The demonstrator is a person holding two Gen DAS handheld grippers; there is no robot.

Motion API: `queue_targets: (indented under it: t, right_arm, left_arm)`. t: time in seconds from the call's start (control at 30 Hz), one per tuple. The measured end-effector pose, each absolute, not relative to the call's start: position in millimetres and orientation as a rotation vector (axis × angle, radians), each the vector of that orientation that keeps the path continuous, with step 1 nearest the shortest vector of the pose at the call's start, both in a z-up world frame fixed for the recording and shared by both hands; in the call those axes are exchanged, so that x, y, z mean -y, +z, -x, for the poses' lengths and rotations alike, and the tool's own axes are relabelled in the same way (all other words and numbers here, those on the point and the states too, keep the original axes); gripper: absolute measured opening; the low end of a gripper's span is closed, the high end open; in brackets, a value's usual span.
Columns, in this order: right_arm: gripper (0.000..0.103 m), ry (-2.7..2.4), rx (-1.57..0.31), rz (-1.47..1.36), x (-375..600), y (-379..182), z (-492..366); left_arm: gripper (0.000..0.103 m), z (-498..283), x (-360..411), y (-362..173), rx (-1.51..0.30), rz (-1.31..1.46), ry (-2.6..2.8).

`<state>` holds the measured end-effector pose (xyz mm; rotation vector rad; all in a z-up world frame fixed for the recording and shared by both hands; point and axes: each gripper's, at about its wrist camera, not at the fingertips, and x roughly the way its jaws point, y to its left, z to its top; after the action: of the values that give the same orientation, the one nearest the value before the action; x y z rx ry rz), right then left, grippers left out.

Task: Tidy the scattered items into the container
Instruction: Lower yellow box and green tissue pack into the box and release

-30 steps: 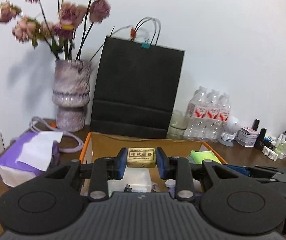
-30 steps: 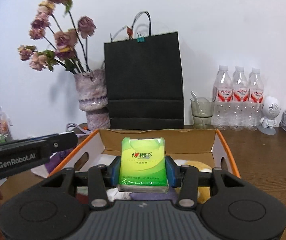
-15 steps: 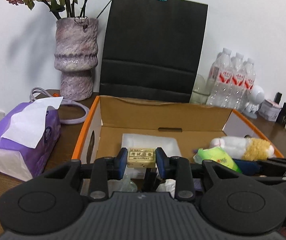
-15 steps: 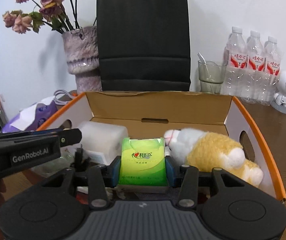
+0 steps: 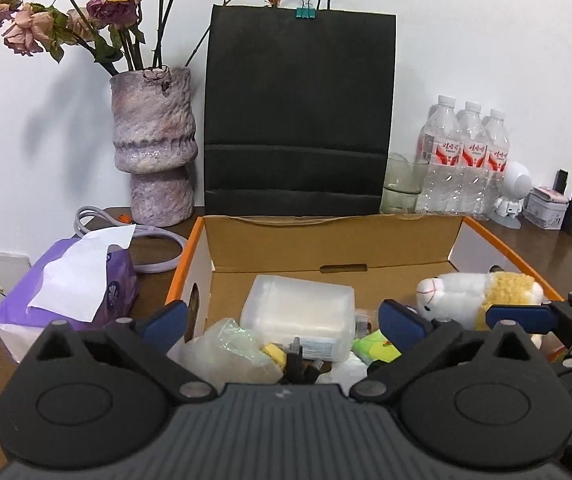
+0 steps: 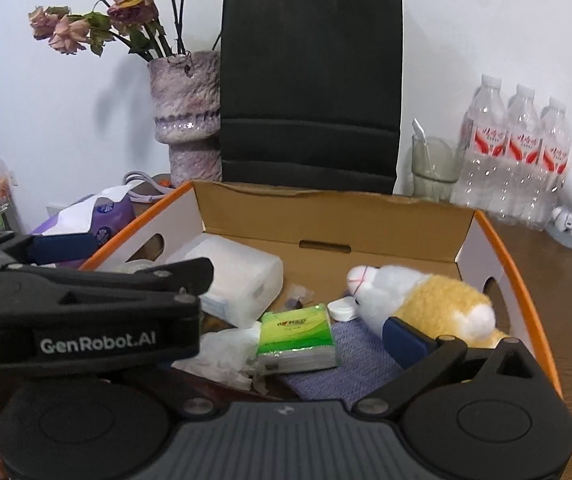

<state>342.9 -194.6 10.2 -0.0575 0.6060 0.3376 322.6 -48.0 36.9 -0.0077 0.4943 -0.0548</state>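
Both loads have been let go inside the cardboard box (image 6: 366, 216). Half a second ago the green tissue pack (image 6: 296, 338) was clamped by the right gripper (image 6: 286, 344); now it is seen lying flat on the box floor, just beside the plush toy (image 6: 426, 300), with the jaws spread wide. The left gripper (image 5: 281, 322) is likewise released — the small gold block it carried is no longer held, and a yellow corner (image 5: 273, 350) is glimpsed low in the box beside the translucent case (image 5: 298, 316), though its identity cannot be confirmed. Two more items are judged tidied — any remaining strays outside the box cannot be seen.
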Motion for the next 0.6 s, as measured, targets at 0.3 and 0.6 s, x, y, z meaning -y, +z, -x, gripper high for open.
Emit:
queue_targets:
  t: [0.3, 0.6]
  right_arm:
    - [0.103, 0.302, -0.568, 0.065, 196.6, 22.1, -334.6]
    - [0.103, 0.280, -0.533, 0.053, 205.4, 33.9, -310.9]
  left_arm:
    - [0.103, -307.6, 43.4, 49.8, -0.471, 0.027, -0.045]
    - [0.103, -281.5, 47.7, 60.9, -0.449, 0.047, -0.065]
